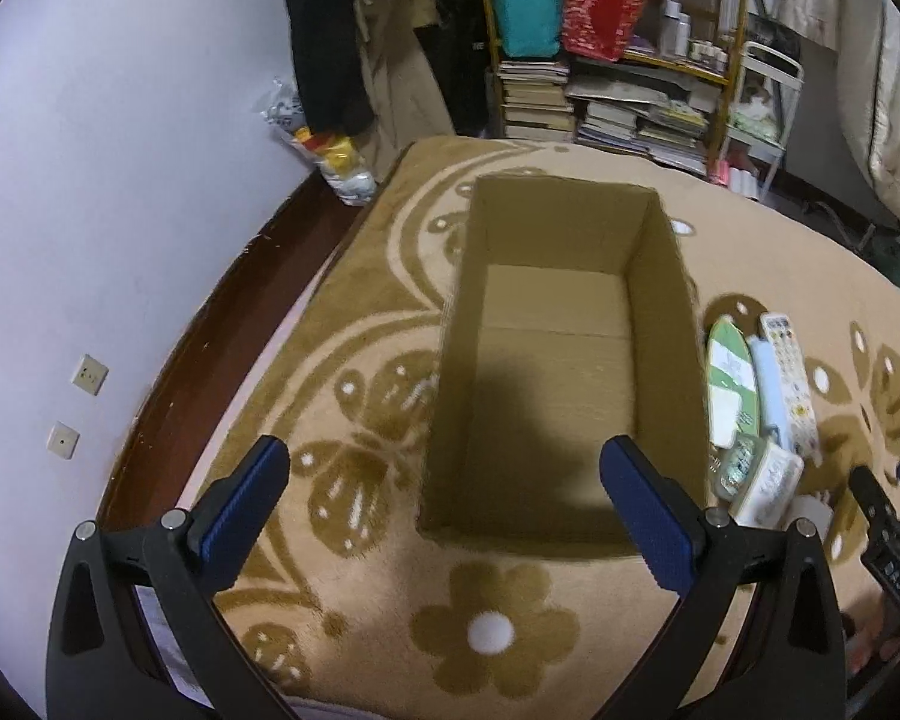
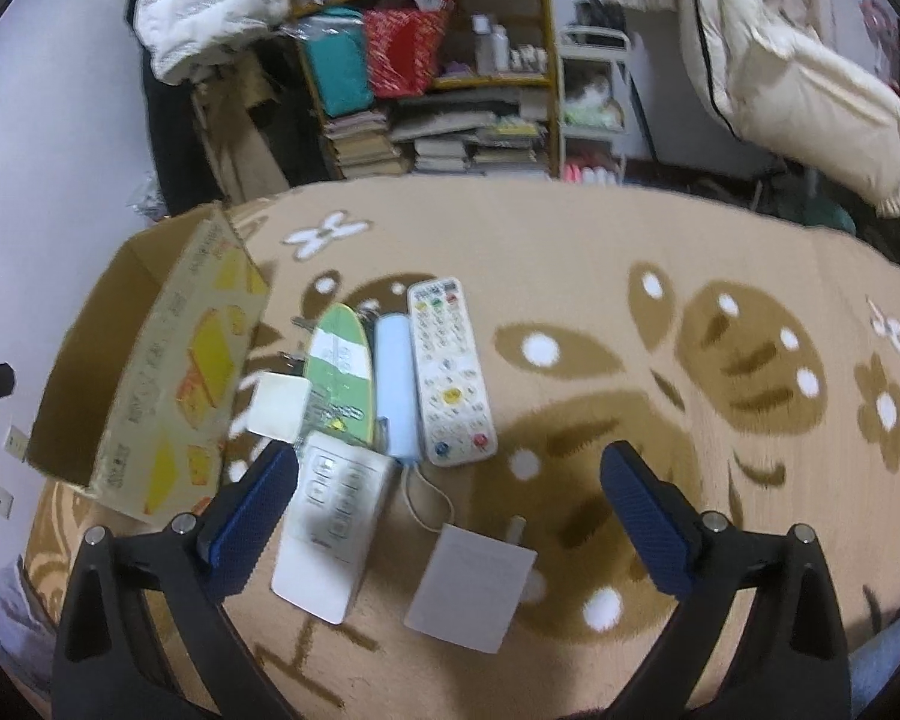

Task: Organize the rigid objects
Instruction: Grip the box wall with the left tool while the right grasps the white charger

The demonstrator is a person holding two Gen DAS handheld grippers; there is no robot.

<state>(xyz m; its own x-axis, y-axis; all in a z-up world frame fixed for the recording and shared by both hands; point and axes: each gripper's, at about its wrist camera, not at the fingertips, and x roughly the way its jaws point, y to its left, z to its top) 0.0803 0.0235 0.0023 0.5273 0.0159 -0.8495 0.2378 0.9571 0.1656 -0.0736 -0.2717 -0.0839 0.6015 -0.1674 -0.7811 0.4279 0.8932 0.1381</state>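
Through your left wrist view, your left claw [image 1: 444, 504] hangs spread wide, gripping nothing, over the near end of the open brown cardboard box [image 1: 561, 360] standing on the tan flower-patterned blanket [image 1: 354, 420].

From your right wrist view, your right claw [image 2: 450, 516] is likewise spread apart above the white flat rectangular remote [image 2: 330, 531]. Just beyond lie the green oval card [image 2: 337, 375], pale blue slim power bank [image 2: 396, 387] and white button-covered remote [image 2: 450, 369], side by side right of the box.

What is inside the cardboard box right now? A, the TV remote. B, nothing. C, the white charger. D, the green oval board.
B: the left wrist view looks straight into the cardboard box and shows only its bare floor, while the remote and green oval board lie on the blanket beside it.
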